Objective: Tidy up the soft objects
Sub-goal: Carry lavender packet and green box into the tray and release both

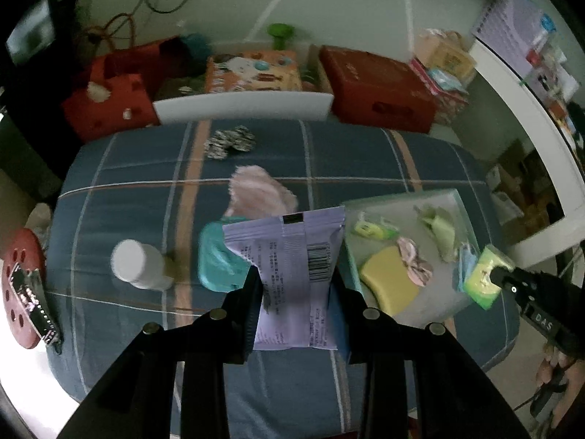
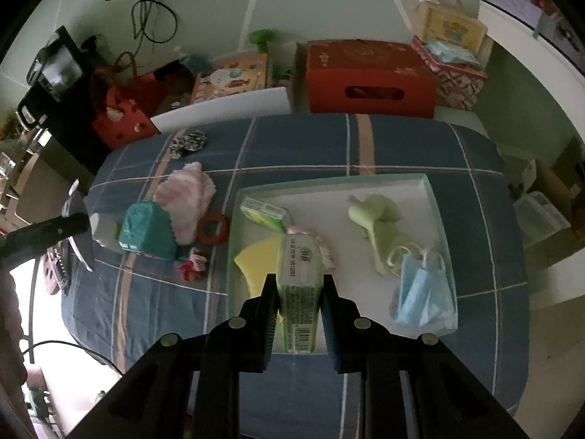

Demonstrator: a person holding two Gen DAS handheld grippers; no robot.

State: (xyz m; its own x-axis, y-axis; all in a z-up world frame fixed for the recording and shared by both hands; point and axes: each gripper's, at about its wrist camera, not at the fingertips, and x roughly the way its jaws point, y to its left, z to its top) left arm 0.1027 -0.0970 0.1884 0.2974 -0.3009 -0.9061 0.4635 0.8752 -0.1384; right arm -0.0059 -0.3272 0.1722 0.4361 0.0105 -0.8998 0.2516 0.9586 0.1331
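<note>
In the left wrist view my left gripper [image 1: 296, 292] is shut on a purple printed packet [image 1: 292, 252], held above the blue plaid cushion [image 1: 128, 190]. My right gripper [image 2: 299, 292] is shut on a green tissue pack [image 2: 298, 274] over the front of the pale green tray [image 2: 329, 183]. The tray holds a yellow sponge [image 2: 256, 259], another green pack [image 2: 265, 214], a green cloth [image 2: 376, 216], a pink bow [image 1: 415, 261] and blue face masks [image 2: 420, 292]. Left of the tray lie a teal pouch [image 2: 148, 230] and a pink fluffy cloth [image 2: 186, 197].
On the cushion are also a white bottle [image 1: 140, 263], a red ring [image 2: 214, 228], a red-and-pink clip [image 2: 192, 265] and a black-and-white scrunchie [image 2: 188, 142]. Red boxes [image 2: 369, 73], an orange box [image 2: 230, 78] and a white board [image 2: 219, 109] stand behind. A red stool [image 1: 18, 285] is at the left.
</note>
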